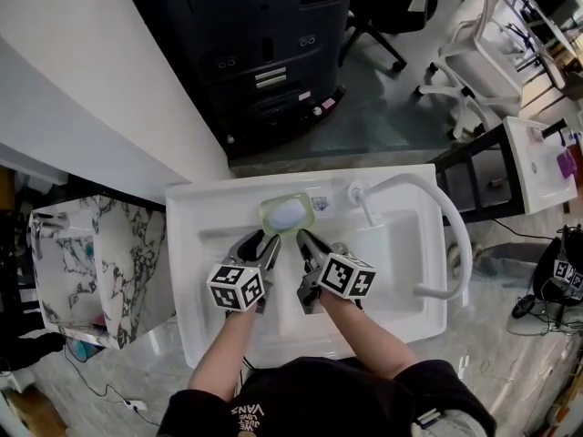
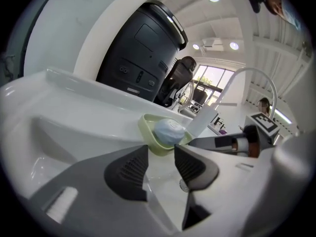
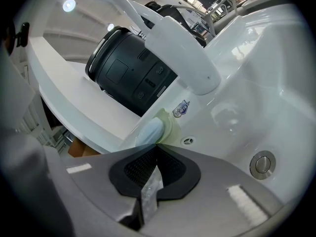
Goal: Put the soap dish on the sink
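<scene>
The pale green soap dish (image 1: 271,218) with a blue soap bar (image 1: 289,212) in it lies on the back ledge of the white sink (image 1: 196,244), at the basin's edge. My left gripper (image 1: 265,245) stands open just short of the dish (image 2: 149,135), nothing between its pads (image 2: 129,168). My right gripper (image 1: 302,238) is shut, its tips meeting right at the dish's near rim (image 3: 168,124). Whether the rim is pinched I cannot tell. In the left gripper view the right gripper (image 2: 197,142) reaches the dish from the right.
A curved white faucet (image 1: 437,217) rises right of the dish and arcs over the basin. The drain plug (image 3: 261,164) sits in the basin floor. A black machine (image 1: 264,53) stands behind the sink, a marbled counter (image 1: 100,262) to its left.
</scene>
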Demonstrator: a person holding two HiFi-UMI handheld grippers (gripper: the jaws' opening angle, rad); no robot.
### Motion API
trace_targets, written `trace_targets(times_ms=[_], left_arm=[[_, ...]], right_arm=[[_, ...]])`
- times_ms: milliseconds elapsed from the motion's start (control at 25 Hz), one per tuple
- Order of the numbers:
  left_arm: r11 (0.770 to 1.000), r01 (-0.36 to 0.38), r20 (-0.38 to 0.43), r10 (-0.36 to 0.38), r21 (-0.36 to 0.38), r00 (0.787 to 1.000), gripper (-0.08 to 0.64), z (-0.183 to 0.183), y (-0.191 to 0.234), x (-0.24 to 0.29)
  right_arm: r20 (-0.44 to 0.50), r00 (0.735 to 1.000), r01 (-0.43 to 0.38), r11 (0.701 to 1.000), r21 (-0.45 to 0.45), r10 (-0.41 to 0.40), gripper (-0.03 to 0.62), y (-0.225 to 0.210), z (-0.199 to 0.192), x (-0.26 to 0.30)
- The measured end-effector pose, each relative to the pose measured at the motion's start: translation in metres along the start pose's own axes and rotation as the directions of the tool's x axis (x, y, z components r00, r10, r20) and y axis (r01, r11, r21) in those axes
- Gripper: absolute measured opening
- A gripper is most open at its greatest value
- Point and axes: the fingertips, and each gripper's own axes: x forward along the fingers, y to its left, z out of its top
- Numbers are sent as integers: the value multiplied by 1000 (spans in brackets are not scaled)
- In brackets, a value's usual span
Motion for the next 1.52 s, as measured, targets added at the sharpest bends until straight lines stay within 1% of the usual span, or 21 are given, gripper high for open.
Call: trace_targets(times_ms=[120,480,640,840,1040,1200,1360,1520], left_arm=[[1000,-13,9,13,8,1000,213,4,1,2],[999,-30,24,30,-22,999,195,10,5,5],[999,-14,40,15,-38,999,194,12,5,4],[999,6,53,-4,-32,999,195,16,5,-4],[1000,12,62,-11,-28,998,195,22,5,-19],[999,35,81,-33,-19,996,191,29,-1,-33],[998,68,90,-67,-6,994,130,33,-9,-50],[995,99,76,-101,20,992,117,29,-18,-66]], right_arm=[[6,1000,-5,1000,5,4,3,1,3,1],[14,1000,-9,1000,8,9,3,2,7,4],[16,1000,-2,1000,10,2,3,0,8,3],[39,999,7,1000,9,-8,3,2,13,-5],[56,998,13,999,-31,-11,3,9,18,-20],[76,997,26,997,-68,-21,3,15,18,-35],[109,994,36,996,-86,-26,3,21,15,-52],[139,990,46,996,-80,-35,3,25,6,-68]])
